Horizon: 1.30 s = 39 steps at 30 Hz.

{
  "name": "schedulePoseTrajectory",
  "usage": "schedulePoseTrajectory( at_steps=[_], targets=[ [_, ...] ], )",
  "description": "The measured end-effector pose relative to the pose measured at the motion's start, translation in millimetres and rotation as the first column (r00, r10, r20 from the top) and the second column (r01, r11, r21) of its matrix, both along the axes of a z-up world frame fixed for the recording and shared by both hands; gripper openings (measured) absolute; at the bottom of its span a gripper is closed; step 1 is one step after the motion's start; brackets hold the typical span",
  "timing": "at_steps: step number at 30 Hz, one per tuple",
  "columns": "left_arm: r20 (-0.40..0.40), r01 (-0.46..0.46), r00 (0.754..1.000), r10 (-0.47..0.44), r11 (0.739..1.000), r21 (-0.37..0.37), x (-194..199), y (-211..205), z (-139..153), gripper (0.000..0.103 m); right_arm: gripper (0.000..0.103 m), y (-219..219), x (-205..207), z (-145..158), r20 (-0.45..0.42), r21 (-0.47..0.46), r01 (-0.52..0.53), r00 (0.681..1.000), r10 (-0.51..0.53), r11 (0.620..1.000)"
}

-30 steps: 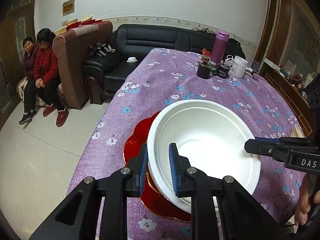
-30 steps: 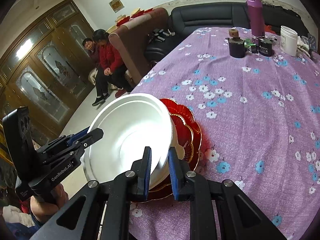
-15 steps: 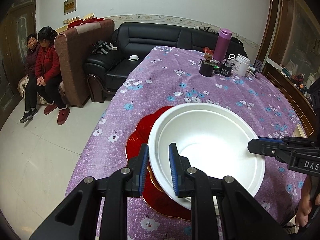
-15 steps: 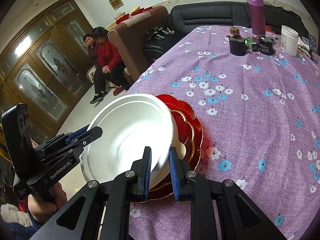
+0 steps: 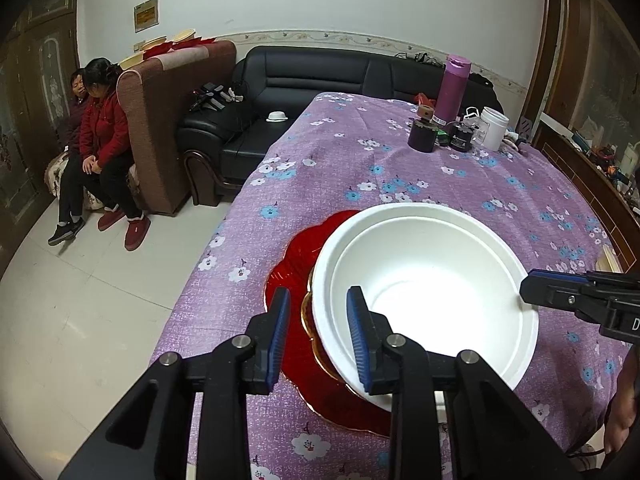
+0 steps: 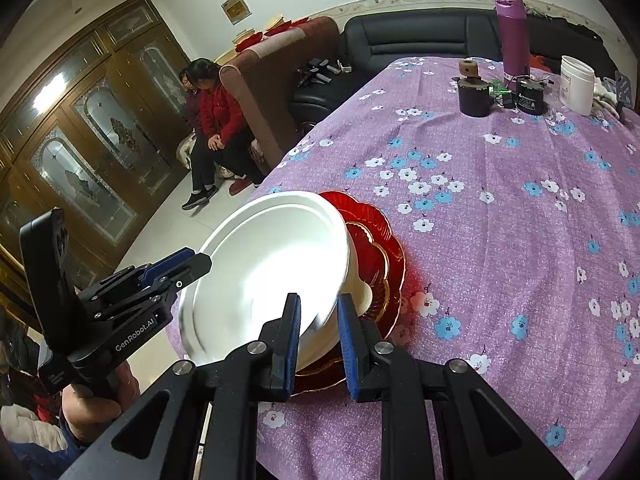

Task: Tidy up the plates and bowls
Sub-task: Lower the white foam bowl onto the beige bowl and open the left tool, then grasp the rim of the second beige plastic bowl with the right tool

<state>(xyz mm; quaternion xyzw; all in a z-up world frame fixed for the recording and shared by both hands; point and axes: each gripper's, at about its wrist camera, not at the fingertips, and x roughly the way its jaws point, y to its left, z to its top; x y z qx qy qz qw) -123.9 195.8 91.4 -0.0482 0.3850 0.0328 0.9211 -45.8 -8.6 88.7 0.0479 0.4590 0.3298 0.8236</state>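
Note:
A large white bowl [image 5: 432, 280] rests on a red gold-rimmed plate [image 5: 292, 268] near the table's front left edge; both also show in the right wrist view, the bowl [image 6: 272, 264] and the plate [image 6: 376, 240]. My left gripper [image 5: 316, 332] is open, its fingers apart on either side of the bowl's near rim. My right gripper [image 6: 318, 332] is open too, its fingers astride the bowl's opposite rim. Each gripper shows in the other's view: the right [image 5: 560, 296] and the left [image 6: 176, 272].
The table wears a purple flowered cloth [image 5: 360, 160]. At its far end stand a purple flask [image 5: 452, 88], a dark jar [image 5: 422, 136], a black box [image 5: 462, 138] and a white jar [image 5: 494, 128]. A black sofa [image 5: 304, 92] and two seated people [image 5: 100, 144] are to the left.
Both grippers have opened: their fingers were pinched on the bowl's rim and now stand apart. The bowl has settled lower onto the red plate.

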Motion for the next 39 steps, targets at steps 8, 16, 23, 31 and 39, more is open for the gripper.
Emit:
schedulePoseTrajectory(
  at_steps=[8, 16, 23, 31, 39],
  targets=[
    [0.015, -0.013, 1.0, 0.013, 1.0, -0.001, -4.7, 1.2, 6.1, 0.037, 0.021, -15.0, -2.0, 3.6, 0.006, 0.03, 0.021, 1.0, -0.021, 0.999],
    [0.038, -0.023, 0.999, 0.023, 1.0, -0.004, -8.5, 2.9, 17.2, 0.039, 0.022, -36.1, -2.7, 0.5, -0.009, 0.053, 0.06, 0.998, -0.059, 0.997],
    [0.054, -0.021, 0.998, 0.023, 0.999, -0.036, -11.1, 3.9, 28.2, 0.04, 0.022, -57.3, -0.8, -6.4, -0.027, 0.071, 0.098, 0.995, -0.096, 0.993],
    [0.099, 0.12, 0.988, -0.117, 0.993, -0.023, -6.5, -46.8, 51.6, 0.04, 0.022, -88.7, 1.8, -19.7, -0.065, 0.099, 0.161, 0.986, -0.155, 0.982],
    [0.099, 0.357, 0.931, -0.352, 0.933, -0.044, 4.7, -150.9, 53.9, 0.047, 0.022, -147.9, -1.4, -25.8, -0.075, 0.137, 0.273, 0.961, -0.265, 0.952]
  ],
)
